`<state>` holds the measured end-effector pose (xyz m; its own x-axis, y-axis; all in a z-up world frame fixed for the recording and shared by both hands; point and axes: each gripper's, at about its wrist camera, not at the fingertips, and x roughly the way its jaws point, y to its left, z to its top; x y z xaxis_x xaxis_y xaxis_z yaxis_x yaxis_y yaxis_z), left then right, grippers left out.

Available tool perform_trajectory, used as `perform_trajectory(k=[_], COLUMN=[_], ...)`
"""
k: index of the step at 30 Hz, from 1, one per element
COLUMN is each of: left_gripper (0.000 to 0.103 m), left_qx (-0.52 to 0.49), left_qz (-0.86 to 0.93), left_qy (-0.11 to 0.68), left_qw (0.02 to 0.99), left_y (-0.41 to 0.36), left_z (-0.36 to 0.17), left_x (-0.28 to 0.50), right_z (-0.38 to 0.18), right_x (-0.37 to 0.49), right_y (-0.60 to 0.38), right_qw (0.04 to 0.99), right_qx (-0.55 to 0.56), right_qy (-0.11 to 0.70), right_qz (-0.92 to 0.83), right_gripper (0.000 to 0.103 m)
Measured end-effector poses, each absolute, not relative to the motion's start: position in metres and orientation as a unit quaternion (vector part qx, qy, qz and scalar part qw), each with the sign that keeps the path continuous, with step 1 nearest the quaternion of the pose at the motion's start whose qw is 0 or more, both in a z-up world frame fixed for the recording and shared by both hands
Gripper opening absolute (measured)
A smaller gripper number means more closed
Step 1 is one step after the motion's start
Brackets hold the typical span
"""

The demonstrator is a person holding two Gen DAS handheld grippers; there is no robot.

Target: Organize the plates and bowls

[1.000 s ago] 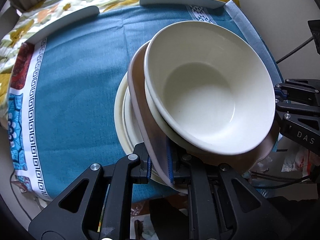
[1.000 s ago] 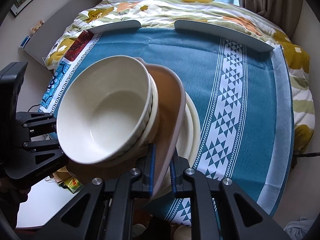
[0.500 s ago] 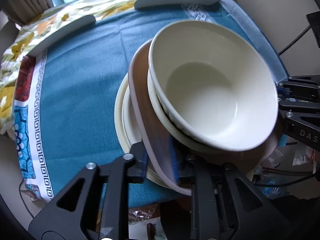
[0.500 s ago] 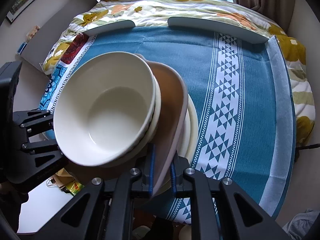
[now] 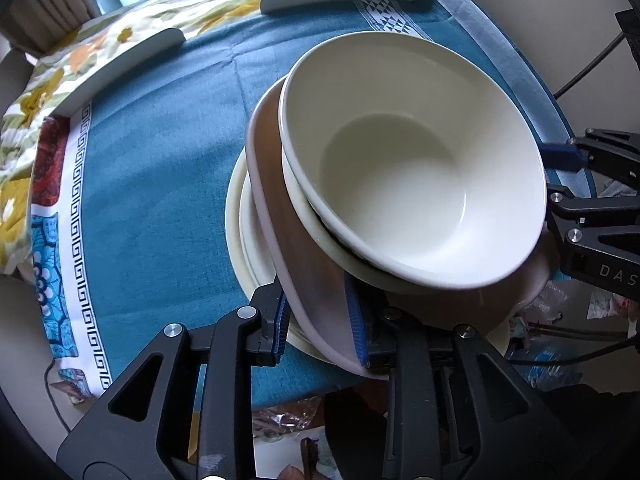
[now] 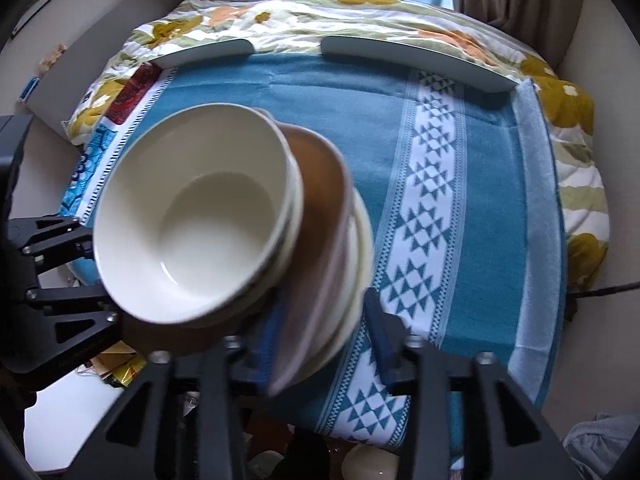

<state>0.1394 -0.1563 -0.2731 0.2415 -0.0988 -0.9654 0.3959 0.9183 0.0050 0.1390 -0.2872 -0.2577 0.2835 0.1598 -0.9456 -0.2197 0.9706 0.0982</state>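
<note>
A stack of white bowls (image 5: 412,176) sits in a pinkish-brown plate (image 5: 296,256), which rests on cream plates (image 5: 244,236) at the near edge of the blue tablecloth (image 5: 152,168). My left gripper (image 5: 320,320) stands open around the brown plate's rim, its fingers apart on either side. In the right wrist view the bowls (image 6: 196,216), brown plate (image 6: 320,208) and cream plates (image 6: 360,256) show again. My right gripper (image 6: 320,332) is open, its fingers spread around the plates' rims.
Two grey curved bars (image 6: 416,60) lie at the cloth's far edge, on a floral quilt (image 6: 360,16). A white patterned band (image 6: 428,200) runs down the cloth's right side. Clutter (image 5: 560,304) lies on the floor below the table edge.
Both grippers have opened and let go of the brown plate's rim. The stack has settled lower onto the cream plates.
</note>
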Motion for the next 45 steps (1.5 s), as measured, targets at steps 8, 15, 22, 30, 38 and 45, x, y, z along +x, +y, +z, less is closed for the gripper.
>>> perform_trajectory(k=[8, 15, 22, 30, 38, 45], left_gripper=[0.060, 0.060, 0.060, 0.071, 0.103, 0.103], left_qx=[0.150, 0.127, 0.087, 0.030, 0.033, 0.026], left_qz=[-0.146, -0.139, -0.111, -0.089, -0.064, -0.079], left_qy=[0.583, 0.575, 0.544, 0.440, 0.272, 0.236], left_qw=[0.785, 0.796, 0.827, 0.893, 0.960, 0.968], left_y=[-0.156, -0.143, -0.117, -0.076, -0.044, -0.039], left_z=[-0.261, -0.239, -0.203, -0.117, -0.025, -0.002], left_x=[0.131, 0.119, 0.085, 0.031, -0.028, -0.043], right_z=[-0.246, -0.231, -0.192, -0.126, -0.056, -0.020], right_x=[0.131, 0.117, 0.094, 0.055, 0.011, -0.022], right_y=[-0.294, -0.299, -0.289, -0.269, -0.241, -0.226], right_qw=[0.805, 0.809, 0.834, 0.877, 0.922, 0.951], right_qx=[-0.018, 0.003, 0.011, 0.033, 0.045, 0.035], right_qy=[0.584, 0.579, 0.538, 0.465, 0.371, 0.299], right_qz=[0.101, 0.101, 0.121, 0.113, 0.098, 0.064], right_gripper=[0.063, 0.063, 0.063, 0.090, 0.095, 0.095])
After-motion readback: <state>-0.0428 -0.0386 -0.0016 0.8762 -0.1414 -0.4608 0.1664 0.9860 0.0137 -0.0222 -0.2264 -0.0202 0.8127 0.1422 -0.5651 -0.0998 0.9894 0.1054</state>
